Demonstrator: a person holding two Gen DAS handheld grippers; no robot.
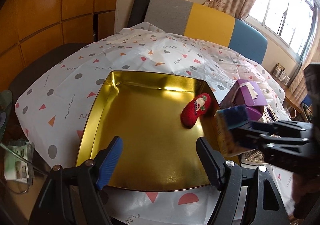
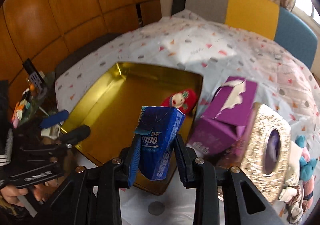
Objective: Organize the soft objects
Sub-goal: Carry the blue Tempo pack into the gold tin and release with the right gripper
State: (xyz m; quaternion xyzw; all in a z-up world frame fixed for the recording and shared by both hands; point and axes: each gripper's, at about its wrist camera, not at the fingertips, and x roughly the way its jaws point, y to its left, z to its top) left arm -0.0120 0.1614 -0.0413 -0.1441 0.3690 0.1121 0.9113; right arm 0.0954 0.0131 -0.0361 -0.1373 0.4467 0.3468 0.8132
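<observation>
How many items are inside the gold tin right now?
1: a red sock near the gold tin's far right corner. The blue tissue pack is held above the rim in the right gripper.

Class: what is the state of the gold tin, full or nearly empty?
Nearly empty: the gold tin holds only a red sock near its right wall; bare floor elsewhere.

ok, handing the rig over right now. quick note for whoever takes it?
Left gripper: open, empty, over the near edge of the gold tray.
Right gripper: shut on the blue tissue pack, held above the tray's near right corner.
Done: red sock lies in the tray by its right wall.
Left: put the pack in the tray. Purple tissue box and plush toys sit on the table right of the tray, untouched.
</observation>
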